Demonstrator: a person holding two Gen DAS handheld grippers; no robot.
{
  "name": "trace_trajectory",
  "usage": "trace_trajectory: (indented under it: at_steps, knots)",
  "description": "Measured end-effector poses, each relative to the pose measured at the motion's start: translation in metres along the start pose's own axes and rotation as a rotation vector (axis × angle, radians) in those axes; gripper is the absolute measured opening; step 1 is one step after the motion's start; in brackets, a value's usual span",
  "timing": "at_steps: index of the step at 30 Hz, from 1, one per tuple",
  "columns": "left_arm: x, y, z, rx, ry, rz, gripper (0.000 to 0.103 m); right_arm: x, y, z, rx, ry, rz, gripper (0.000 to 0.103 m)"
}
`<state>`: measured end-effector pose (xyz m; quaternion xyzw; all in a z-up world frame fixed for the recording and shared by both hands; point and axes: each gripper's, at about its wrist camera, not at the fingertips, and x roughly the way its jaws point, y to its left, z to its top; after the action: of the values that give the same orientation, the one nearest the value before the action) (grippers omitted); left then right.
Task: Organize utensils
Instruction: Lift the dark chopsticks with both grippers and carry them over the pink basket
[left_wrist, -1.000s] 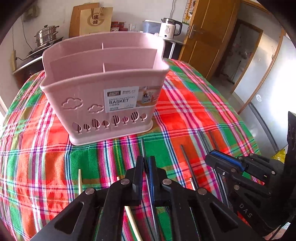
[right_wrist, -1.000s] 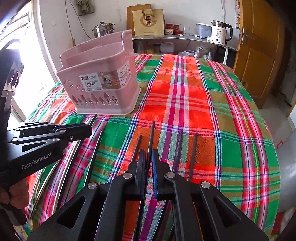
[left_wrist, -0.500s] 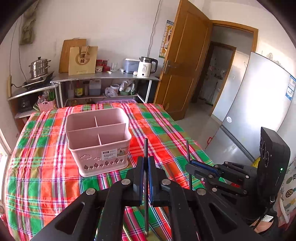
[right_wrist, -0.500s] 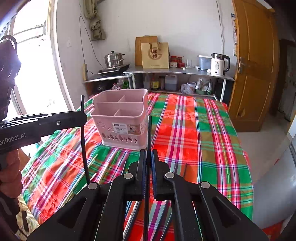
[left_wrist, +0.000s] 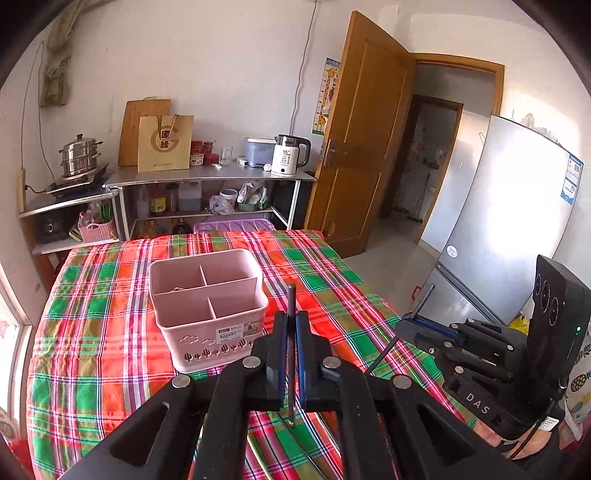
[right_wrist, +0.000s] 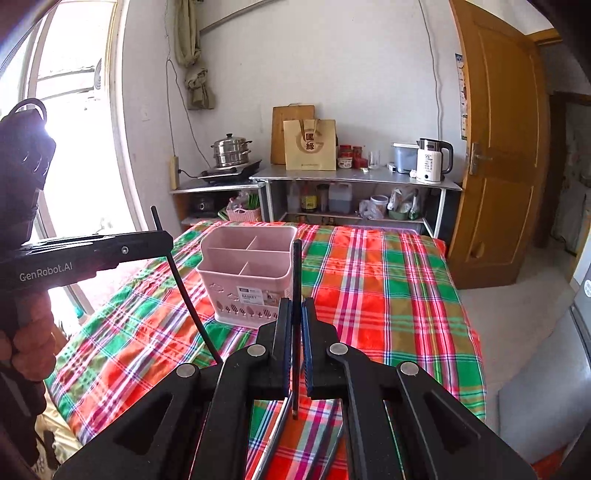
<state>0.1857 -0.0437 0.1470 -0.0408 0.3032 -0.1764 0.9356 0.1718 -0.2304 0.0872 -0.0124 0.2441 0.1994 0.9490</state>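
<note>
Above plaid tablecloth, left gripper pinches dark chopstick upright – "GenRobot.AI" printed along its side. Right gripper clamps second chopstick too; body reads "DAS". Pink basket sits mid-table, label says "BASKET", four compartments – both chopsticks held well short of it. Kettle display: "55".

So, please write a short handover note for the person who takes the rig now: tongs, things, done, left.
Left tongs: shut on a black chopstick, lifted off the table.
Right tongs: shut on another black chopstick, also lifted.
Pink utensil basket: on the plaid tablecloth, looks empty.
Done: two chopsticks picked up.
Left: drop both into the basket; more utensils lie below the right tongs.
</note>
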Motion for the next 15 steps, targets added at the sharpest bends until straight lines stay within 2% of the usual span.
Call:
trace_trajectory:
  at_steps: [7, 15]
  knots:
    - [-0.008, 0.008, 0.024, 0.013, -0.016, 0.016, 0.004, -0.001, 0.004, 0.019, -0.021, -0.026, 0.015, 0.005]
    - [-0.027, 0.03, 0.071, -0.008, -0.077, 0.054, 0.004, -0.002, 0.014, 0.06, -0.027, -0.086, 0.053, 0.005]
